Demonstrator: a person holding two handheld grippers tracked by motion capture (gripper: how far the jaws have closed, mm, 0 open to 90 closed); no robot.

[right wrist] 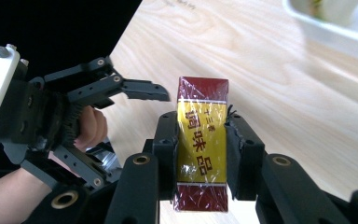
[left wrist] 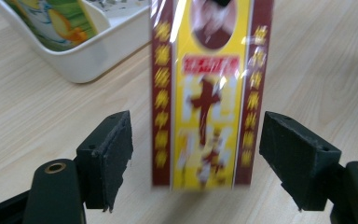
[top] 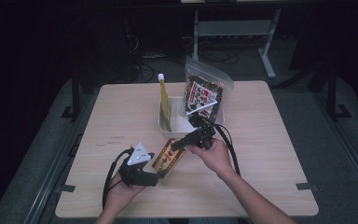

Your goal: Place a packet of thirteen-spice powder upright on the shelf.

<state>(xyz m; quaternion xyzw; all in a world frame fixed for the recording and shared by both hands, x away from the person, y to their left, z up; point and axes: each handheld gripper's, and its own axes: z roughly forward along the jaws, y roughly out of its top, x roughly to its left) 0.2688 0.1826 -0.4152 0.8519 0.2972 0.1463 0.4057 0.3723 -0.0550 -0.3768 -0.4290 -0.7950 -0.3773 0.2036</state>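
**Packet gripped on the right, loose between the left jaws**

Plainly, the right gripper (right wrist: 200, 154) has the flat red-and-yellow cellophane-wrapped packet (right wrist: 202, 144) clamped between its two black pads, one pad pressed on each long edge. In the high view the same packet (top: 168, 157) lies slanted over the pale wooden table (top: 270, 140), between the two hands, with the right gripper (top: 181, 143) on its upper end and the left gripper (top: 161, 175) at its lower end.

From the left gripper view the packet (left wrist: 209, 93) hangs lengthwise in the gap between the left gripper's (left wrist: 196, 154) jaws — these stand wide, with bare table showing on both sides of the wrapper, so neither pad touches it. The print on the wrapper is blurred there.

Just beyond the packet stands a white rectangular plastic tub (top: 179, 125), near the middle of the table. A tall yellow pouch with a white cap (top: 164, 102) stands upright against the tub's left wall, and a clear bag of dark snacks with a red-and-white label (top: 205, 95) stands against its far right corner. The tub's corner (left wrist: 98, 51) also appears at the top left of the left gripper view — close to the packet, not touching it.
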